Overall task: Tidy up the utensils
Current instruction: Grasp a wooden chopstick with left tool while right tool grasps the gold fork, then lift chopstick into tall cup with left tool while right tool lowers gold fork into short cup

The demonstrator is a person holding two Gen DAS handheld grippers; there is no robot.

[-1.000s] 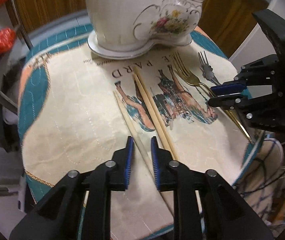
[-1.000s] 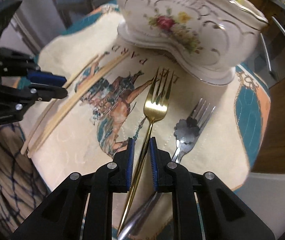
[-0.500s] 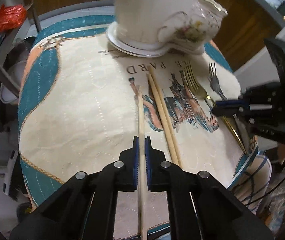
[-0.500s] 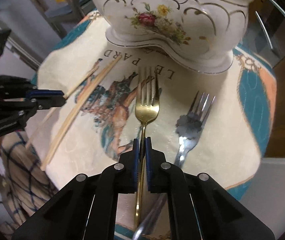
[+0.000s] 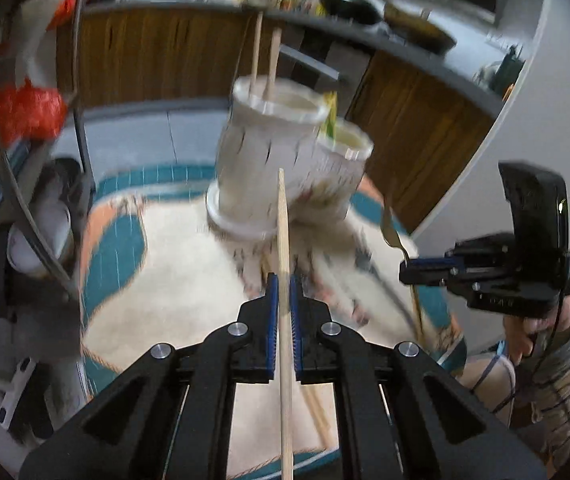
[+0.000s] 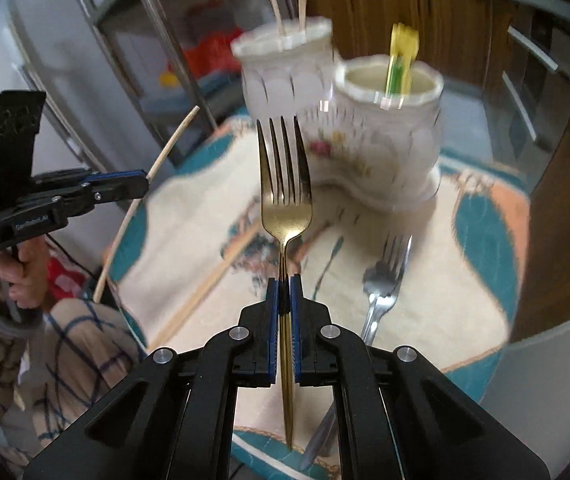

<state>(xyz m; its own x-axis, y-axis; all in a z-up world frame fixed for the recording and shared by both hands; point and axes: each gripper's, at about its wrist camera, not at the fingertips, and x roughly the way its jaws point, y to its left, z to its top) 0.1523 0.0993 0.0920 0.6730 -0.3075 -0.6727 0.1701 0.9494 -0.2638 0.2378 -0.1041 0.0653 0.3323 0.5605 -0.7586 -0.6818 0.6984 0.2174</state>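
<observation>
My left gripper (image 5: 281, 286) is shut on a wooden chopstick (image 5: 283, 232), lifted above the table and pointing at the white ceramic two-cup holder (image 5: 269, 160). My right gripper (image 6: 284, 288) is shut on a gold fork (image 6: 284, 184), held up with tines toward the holder (image 6: 389, 128). Two chopsticks (image 6: 289, 0) stand in the holder's left cup, a yellow-green item (image 6: 401, 56) in the right cup. A silver fork (image 6: 385, 280) and two chopsticks (image 6: 209, 284) lie on the printed cloth (image 6: 425, 320). The left gripper also shows in the right wrist view (image 6: 141, 186), the right gripper in the left wrist view (image 5: 405, 272).
The small round table carries the cream and teal cloth (image 5: 165, 288). Wooden cabinets (image 5: 157, 60) stand behind. A metal rack (image 5: 25, 208) with red bags stands at the left. The person's checked sleeve (image 6: 65, 344) is at the lower left of the right wrist view.
Both grippers have risen from the table, the left with the chopstick and the right with the gold fork. The holder's rims now show from the side.
</observation>
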